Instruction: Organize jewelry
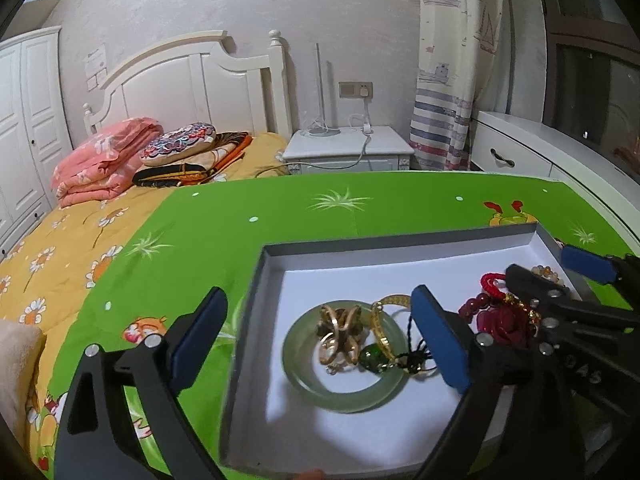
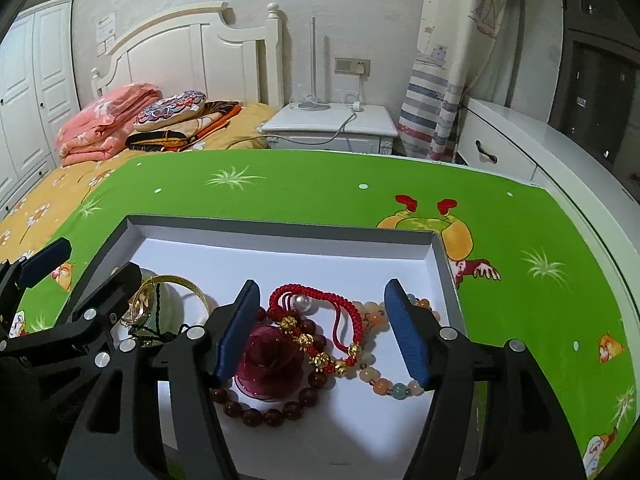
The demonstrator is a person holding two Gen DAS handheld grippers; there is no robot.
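Jewelry lies in a shallow grey box (image 2: 280, 229) with a white floor, and both grippers hang over it, close to the cameras. In the right wrist view the right gripper (image 2: 320, 332) has its jaws standing apart, nothing pressed between the blue pads; no piece is held. Below and between its fingers lie a dark red bead bracelet (image 2: 276, 412), a crimson rose-shaped ornament (image 2: 268, 364), a red braided cord bracelet (image 2: 320, 300) with gold beads and a pearl, and a pale orange bead bracelet (image 2: 380, 384) that passes under the right finger.

In the left wrist view the left gripper (image 1: 320, 340) is opened wide (one finger is outside the box over the cloth, the other is above the box floor). It holds nothing. Between its fingers rests a pale green jade bangle (image 1: 344, 396) flat on the white floor. On the bangle and inside its ring lie a gold flower-like piece (image 1: 340, 332) and a green stone pendant (image 1: 372, 360) on a black cord, and a gold bangle (image 1: 384, 320) leans across its right side.

The box stands on a bright green cartoon cloth (image 2: 320, 184) that covers the table. Farther away there is a bed (image 1: 72, 240) with a yellow flowered cover, a folded pink quilt (image 1: 104, 156) and a white headboard (image 1: 192, 84). Beside it stands a white nightstand (image 2: 332, 124) and a striped curtain (image 2: 444, 80).
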